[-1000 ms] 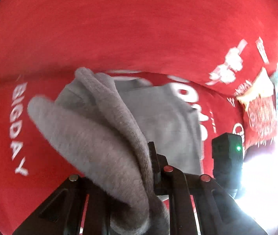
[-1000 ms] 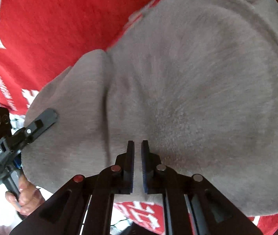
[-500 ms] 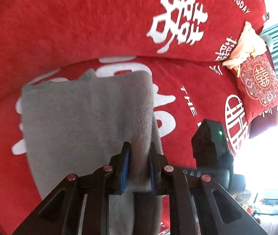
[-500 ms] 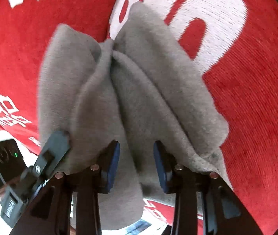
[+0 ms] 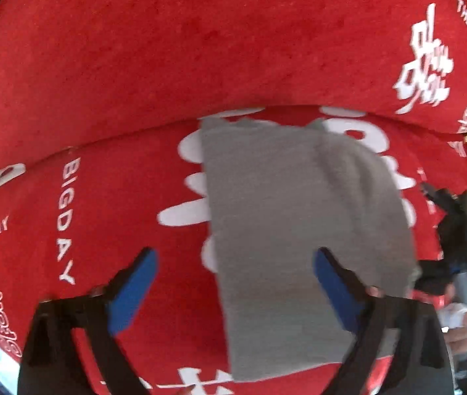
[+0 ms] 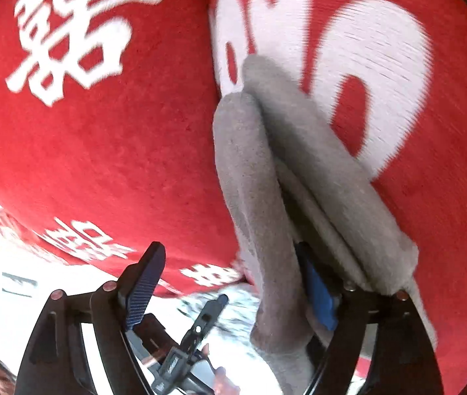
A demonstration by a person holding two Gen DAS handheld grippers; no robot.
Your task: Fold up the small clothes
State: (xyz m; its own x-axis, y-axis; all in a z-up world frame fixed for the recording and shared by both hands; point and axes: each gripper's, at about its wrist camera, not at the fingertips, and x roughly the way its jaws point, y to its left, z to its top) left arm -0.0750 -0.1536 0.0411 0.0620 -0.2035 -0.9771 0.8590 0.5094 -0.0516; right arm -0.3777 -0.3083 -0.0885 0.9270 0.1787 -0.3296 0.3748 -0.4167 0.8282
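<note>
- Now the grey garment (image 5: 302,230) is lying folded on a red cover (image 5: 167,49) printed with white characters and the words "BIGDAY".
- From the left wrist view, the garment is showing as a long grey panel, its far edge near the seam where the cover is rising into a backrest, its near edge close to the camera.
- The left gripper (image 5: 233,283) is pointing steeply down, and its jaws are opening wide; its blue pads (image 5: 133,293) are standing well apart, with nothing pressed between them.
- One pad is hanging over bare red cover, the other over the garment; the garment's left edge is running between them.
- From the right wrist view, the garment (image 6: 282,181) is showing edge-on as stacked grey layers stretching away across the cover (image 6: 102,148).
- The right gripper (image 6: 233,293) is opening too; the near end of the garment is drooping just inside its right pad (image 6: 319,293), while the left pad is standing clear, so nothing is being squeezed.
- Whether the cloth is touching that right pad is hard to tell.
- Each gripper is also appearing at the edge of the other's view, with a person's fingers around its handle.
- A patterned red cushion is peeking in at the far right edge of the left wrist view.
</note>
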